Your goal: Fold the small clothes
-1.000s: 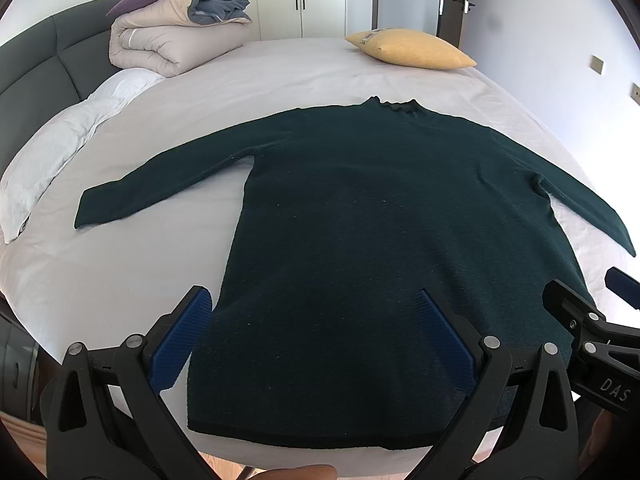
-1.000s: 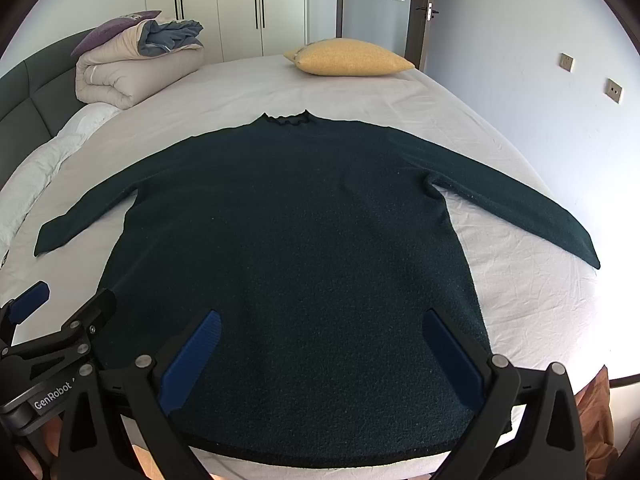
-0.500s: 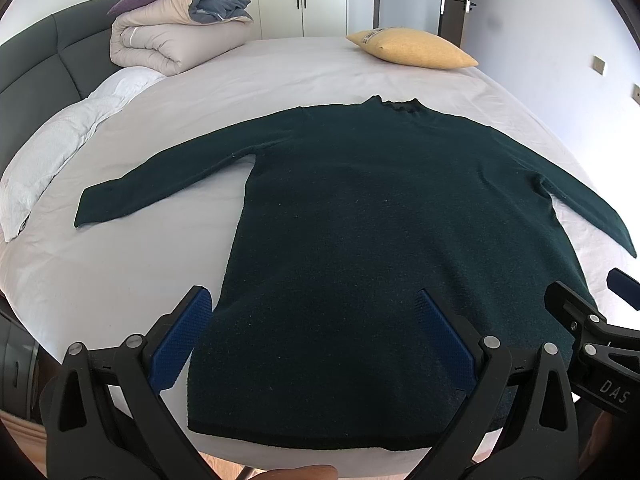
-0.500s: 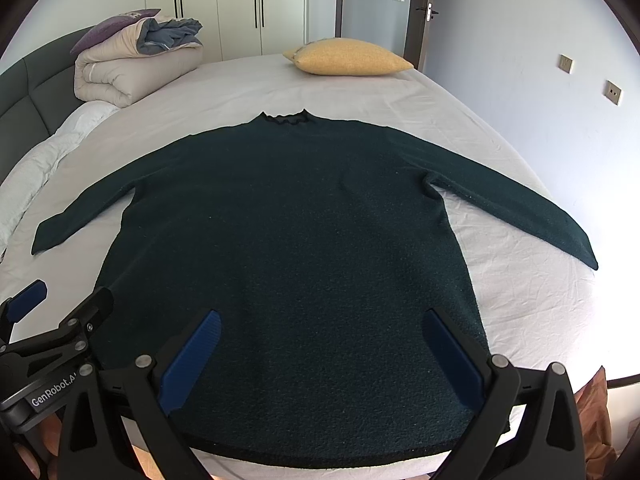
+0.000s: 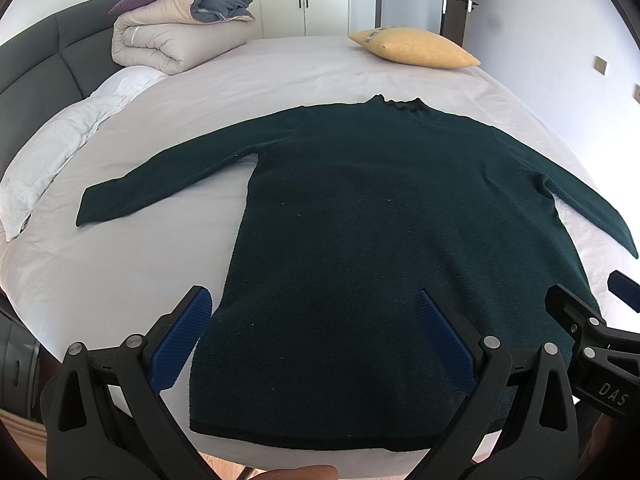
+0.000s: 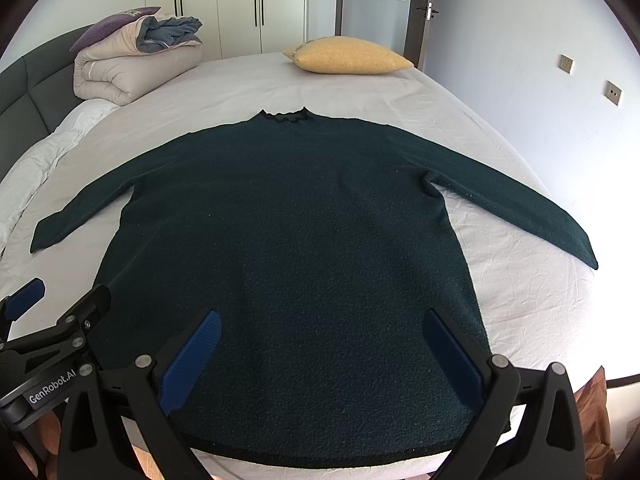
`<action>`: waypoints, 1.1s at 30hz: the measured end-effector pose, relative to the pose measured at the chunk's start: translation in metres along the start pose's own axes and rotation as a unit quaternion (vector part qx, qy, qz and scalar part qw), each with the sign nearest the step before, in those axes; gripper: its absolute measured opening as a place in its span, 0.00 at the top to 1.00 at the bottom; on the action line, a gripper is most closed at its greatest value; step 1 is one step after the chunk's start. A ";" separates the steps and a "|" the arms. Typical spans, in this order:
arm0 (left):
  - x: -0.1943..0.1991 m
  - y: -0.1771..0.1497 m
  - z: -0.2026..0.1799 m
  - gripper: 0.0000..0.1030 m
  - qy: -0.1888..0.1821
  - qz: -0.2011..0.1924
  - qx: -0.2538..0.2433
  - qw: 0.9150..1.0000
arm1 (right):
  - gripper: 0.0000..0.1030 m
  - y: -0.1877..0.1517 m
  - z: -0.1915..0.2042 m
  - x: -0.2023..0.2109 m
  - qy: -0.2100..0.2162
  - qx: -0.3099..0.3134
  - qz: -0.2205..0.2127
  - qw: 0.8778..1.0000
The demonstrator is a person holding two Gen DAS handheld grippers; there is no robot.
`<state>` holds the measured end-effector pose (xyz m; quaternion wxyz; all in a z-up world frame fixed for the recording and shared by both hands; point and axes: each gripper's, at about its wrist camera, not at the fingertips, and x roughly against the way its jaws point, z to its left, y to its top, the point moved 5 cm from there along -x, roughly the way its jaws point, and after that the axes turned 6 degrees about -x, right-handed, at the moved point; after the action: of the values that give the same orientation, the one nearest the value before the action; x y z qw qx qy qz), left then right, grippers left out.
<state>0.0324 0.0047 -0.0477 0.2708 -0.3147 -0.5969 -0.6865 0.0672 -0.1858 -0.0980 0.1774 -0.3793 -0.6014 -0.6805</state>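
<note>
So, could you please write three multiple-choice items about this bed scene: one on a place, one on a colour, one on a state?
1. Where does the yellow pillow lie?
A. at the far end of the bed, beyond the sweater's collar
B. on the sweater
C. on the floor

2. What colour is the sweater?
A. red
B. white
C. dark green

3. How is the sweater lying?
A. folded in half
B. flat, both sleeves spread out
C. rolled up

Answers: 1 A, the pillow sits past the collar, near the door; 2 C, the knit is dark green throughout; 3 B, each sleeve stretches out to its side and no fold is seen.
</note>
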 end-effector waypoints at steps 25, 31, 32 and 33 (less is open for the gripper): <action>-0.013 -0.007 0.025 0.00 0.001 0.015 0.023 1.000 | 0.00 -0.003 0.005 -0.008 -0.014 0.008 0.009 1.000; -0.025 -0.006 0.047 0.00 0.000 0.018 0.045 0.999 | 0.00 -0.002 0.010 -0.016 -0.021 0.015 0.018 1.000; -0.027 -0.005 0.052 0.00 -0.001 0.018 0.051 0.999 | 0.00 -0.001 0.011 -0.017 -0.021 0.016 0.020 0.999; -0.029 -0.004 0.059 0.00 -0.005 0.017 0.059 0.998 | 0.00 -0.001 0.012 -0.018 -0.022 0.017 0.020 0.999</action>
<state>0.0549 0.0637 -0.0675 0.2971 -0.3121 -0.6323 -0.6439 0.0823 -0.1783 -0.1119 0.1844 -0.4030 -0.6089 -0.6579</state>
